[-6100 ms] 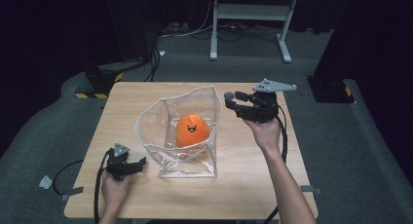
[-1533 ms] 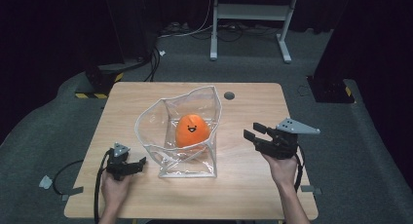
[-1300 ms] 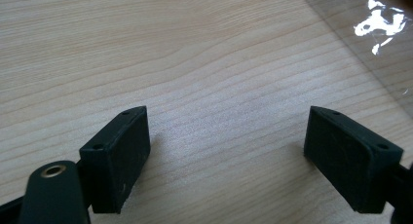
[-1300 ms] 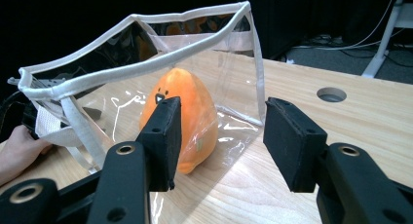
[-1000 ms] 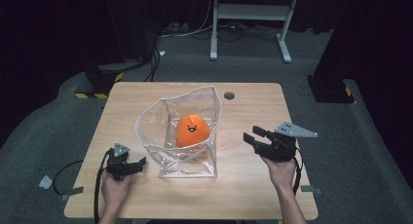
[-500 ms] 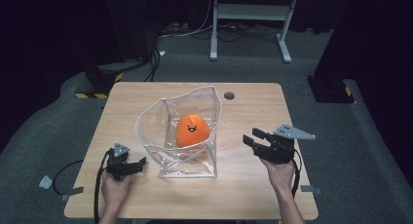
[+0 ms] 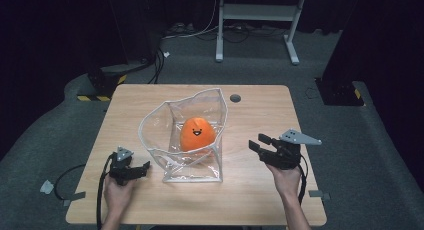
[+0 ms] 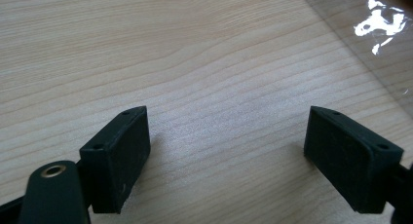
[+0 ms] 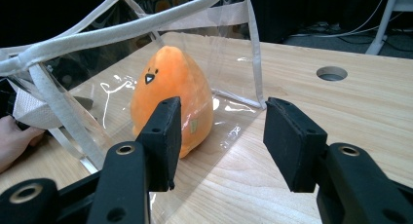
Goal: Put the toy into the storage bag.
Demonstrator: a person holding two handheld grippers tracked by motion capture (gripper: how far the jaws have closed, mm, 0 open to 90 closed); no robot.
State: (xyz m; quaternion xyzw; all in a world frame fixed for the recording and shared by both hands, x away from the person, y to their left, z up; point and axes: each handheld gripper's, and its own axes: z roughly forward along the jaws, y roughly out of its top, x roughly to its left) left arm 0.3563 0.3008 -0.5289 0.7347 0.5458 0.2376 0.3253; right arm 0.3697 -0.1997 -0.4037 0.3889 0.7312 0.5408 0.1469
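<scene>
A clear plastic bag (image 7: 150, 121) with white trim stands open on the middle of the wooden table (image 7: 260, 110). Inside it sits an orange plush toy (image 7: 196, 134) with a small face. My right gripper (image 7: 257, 142) is to the right of the bag, open and holding nothing, its jaws pointing at the bag. In the right gripper view, the plush (image 9: 168, 83) and the bag's trim (image 9: 122, 31) lie just beyond the open gripper (image 9: 221, 131). My left gripper (image 7: 142, 169) rests low on the table by the bag's near left corner. It is open over bare wood (image 8: 226, 151).
A round hole (image 7: 235, 98) is set in the table behind the bag, also visible in the right gripper view as the hole (image 9: 331, 73). Bare wood lies right of and in front of the bag. Cables and a white stand (image 7: 255, 12) are on the floor beyond.
My right gripper has come away from the bag's upper right rim, back toward the near right of the table, still open. The left gripper, bag and plush have not moved.
</scene>
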